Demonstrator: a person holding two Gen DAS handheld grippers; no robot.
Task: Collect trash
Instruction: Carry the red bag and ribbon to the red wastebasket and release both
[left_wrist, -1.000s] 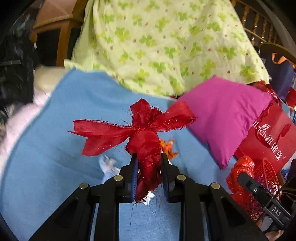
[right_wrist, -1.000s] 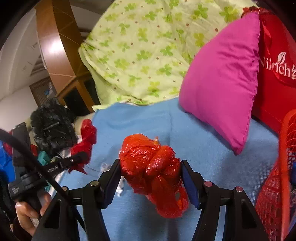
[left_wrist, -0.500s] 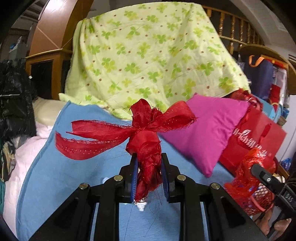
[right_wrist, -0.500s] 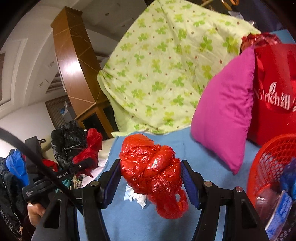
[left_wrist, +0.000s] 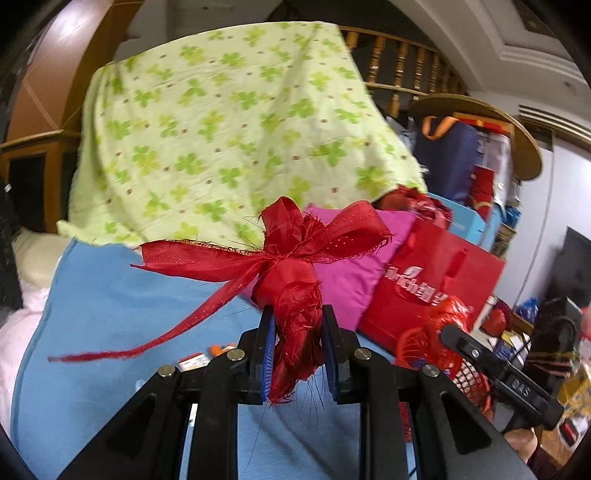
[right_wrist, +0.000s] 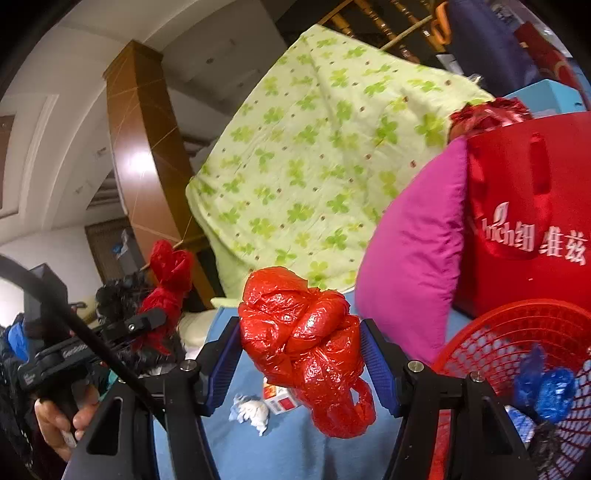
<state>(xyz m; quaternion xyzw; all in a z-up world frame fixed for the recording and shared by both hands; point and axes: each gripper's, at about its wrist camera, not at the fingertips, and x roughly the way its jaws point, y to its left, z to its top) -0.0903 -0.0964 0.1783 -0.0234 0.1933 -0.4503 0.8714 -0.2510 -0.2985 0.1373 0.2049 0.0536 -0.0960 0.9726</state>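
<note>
My left gripper (left_wrist: 297, 350) is shut on a frayed red ribbon bow (left_wrist: 291, 258), held up above the blue bedspread (left_wrist: 103, 295); one ribbon tail hangs down to the left. A crumpled red plastic bag (right_wrist: 303, 339) sits pinched in my right gripper (right_wrist: 301, 365), lifted over the bedspread (right_wrist: 288, 450). A red mesh basket (right_wrist: 517, 332) with blue wrappers inside stands at the lower right of the right wrist view, and shows as the basket (left_wrist: 424, 343) behind the other gripper in the left wrist view. A white tissue wad (right_wrist: 251, 411) and a small red-and-white packet (right_wrist: 280, 398) lie on the bedspread.
A magenta pillow (right_wrist: 413, 251) leans on a red paper bag (right_wrist: 528, 214), with a green clover quilt (left_wrist: 229, 129) draped behind. A hand (right_wrist: 55, 417) holds the left gripper's handle. Clutter and a dark screen fill the room's right side (left_wrist: 554, 332).
Both grippers have risen and tilted up with their loads; the bedspread has dropped lower in view and the basket has come nearer on the right. The ribbon tail now dangles.
</note>
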